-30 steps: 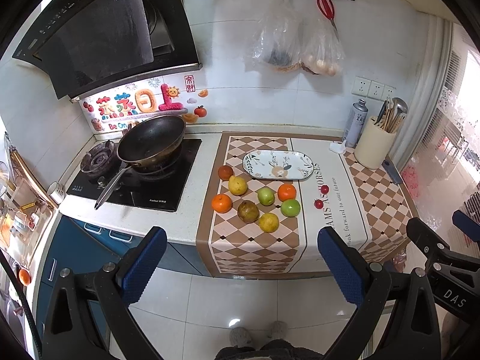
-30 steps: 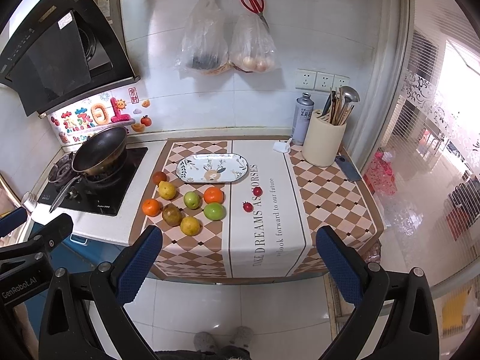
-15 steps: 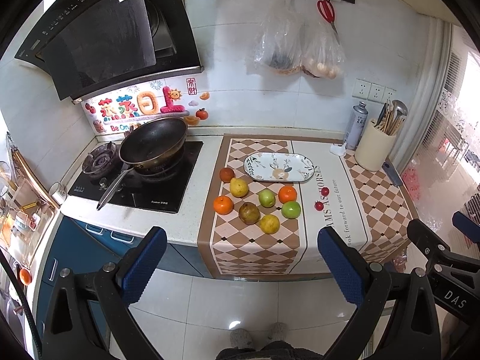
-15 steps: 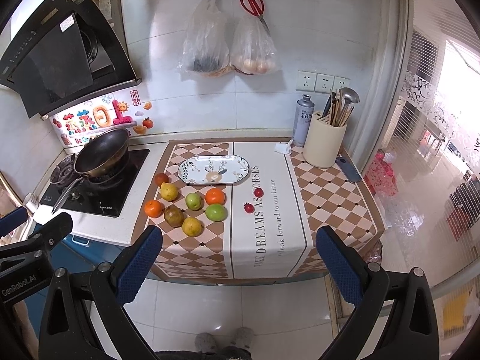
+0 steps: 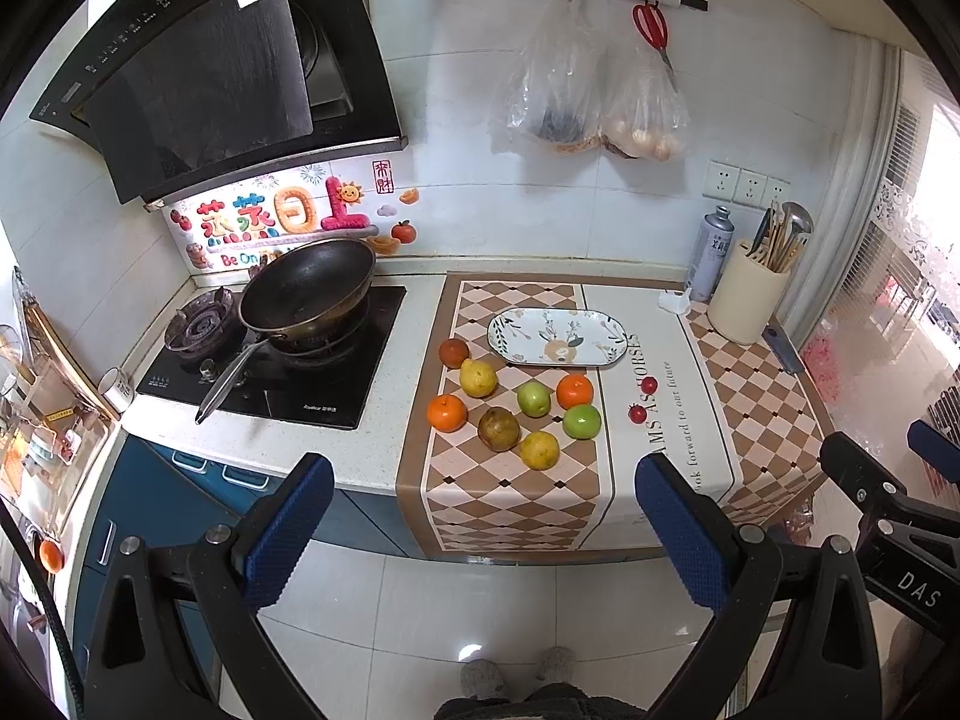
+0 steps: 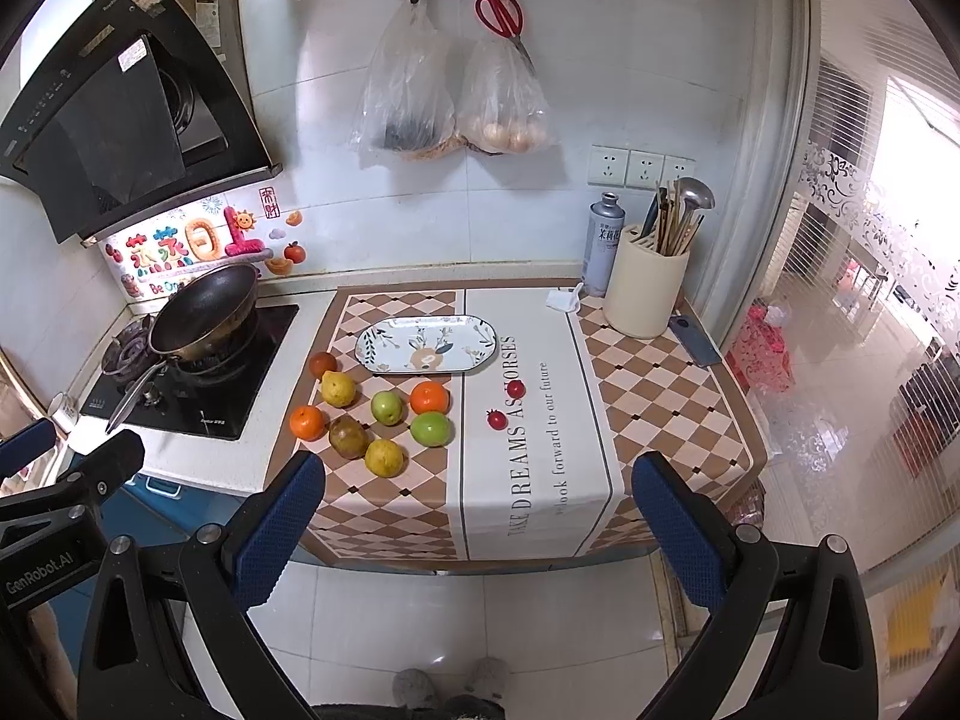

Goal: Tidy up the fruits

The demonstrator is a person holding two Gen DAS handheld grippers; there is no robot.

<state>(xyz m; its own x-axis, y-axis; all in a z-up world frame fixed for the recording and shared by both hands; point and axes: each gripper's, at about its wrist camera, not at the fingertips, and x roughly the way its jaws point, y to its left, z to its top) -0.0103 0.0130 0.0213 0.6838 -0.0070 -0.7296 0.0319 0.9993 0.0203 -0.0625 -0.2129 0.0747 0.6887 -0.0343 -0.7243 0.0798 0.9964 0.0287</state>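
Several fruits lie on the checked cloth (image 5: 510, 498) on the counter: an orange (image 5: 446, 412), a second orange (image 5: 574, 390), a yellow pear (image 5: 478, 378), a green apple (image 5: 581, 421), a brown pear (image 5: 498, 429) and a lemon (image 5: 539, 450). Two cherry tomatoes (image 5: 638, 413) lie to their right. An empty oval patterned plate (image 5: 557, 337) sits behind them. My left gripper (image 5: 486, 531) is open and empty, well short of the counter. My right gripper (image 6: 477, 531) is open and empty, just in front of the counter edge, with the lemon (image 6: 384, 457) ahead on the left.
A black wok (image 5: 306, 293) sits on the stove at left under the range hood (image 5: 210, 84). A spray can (image 5: 713, 252) and a utensil holder (image 5: 747, 300) stand at the back right. Two plastic bags (image 5: 591, 96) hang on the wall. White floor tiles (image 5: 468, 606) lie below.
Both grippers have moved slightly closer to the counter; the fruits and plate appear a little larger. Nothing on the counter has moved.
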